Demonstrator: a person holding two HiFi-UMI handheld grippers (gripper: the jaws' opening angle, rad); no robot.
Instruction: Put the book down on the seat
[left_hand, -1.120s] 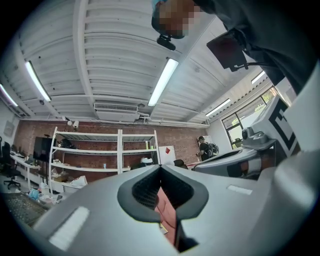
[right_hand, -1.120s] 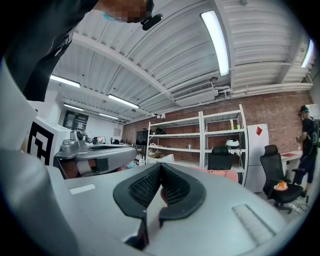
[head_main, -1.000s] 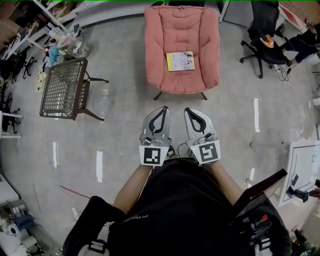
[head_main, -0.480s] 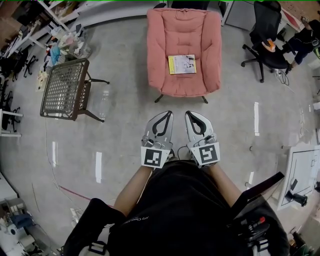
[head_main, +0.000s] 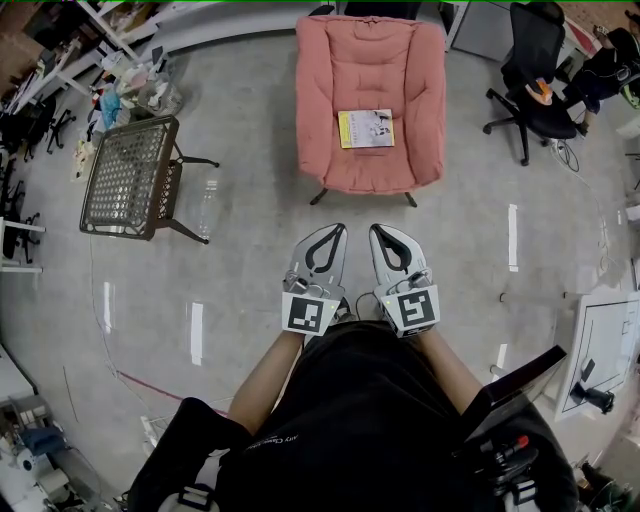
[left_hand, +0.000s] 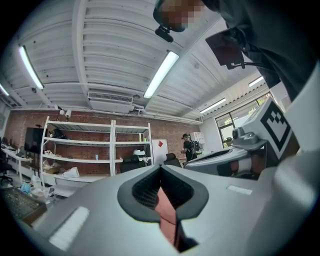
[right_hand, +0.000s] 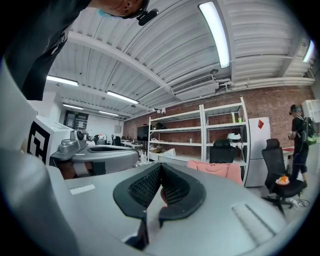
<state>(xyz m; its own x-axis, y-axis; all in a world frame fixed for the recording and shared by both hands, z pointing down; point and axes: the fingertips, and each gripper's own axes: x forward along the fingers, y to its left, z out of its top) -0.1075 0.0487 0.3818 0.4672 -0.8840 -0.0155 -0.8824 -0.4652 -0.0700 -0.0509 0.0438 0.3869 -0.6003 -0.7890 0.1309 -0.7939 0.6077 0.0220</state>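
A yellow-and-white book (head_main: 365, 128) lies flat on the seat of the pink armchair (head_main: 370, 165) at the top middle of the head view. My left gripper (head_main: 332, 228) and right gripper (head_main: 383, 229) are held side by side close to my body, a stretch of floor away from the chair. Both point toward it. Each has its jaws shut with nothing between them. In the left gripper view the left gripper (left_hand: 160, 170) shows pink of the chair through the gap behind its tips. The right gripper (right_hand: 161, 168) has the armchair (right_hand: 220, 170) just beyond it.
A dark wicker metal chair (head_main: 128, 175) stands at the left with a clear plastic bottle (head_main: 206, 205) beside it. A black office chair (head_main: 530, 70) is at the right. Shelves and clutter line the far wall. A white table (head_main: 605, 345) sits at the right edge.
The view has shifted a little; the armchair and book sit slightly farther right and higher in the frame. Both grippers stay shut and side by side.
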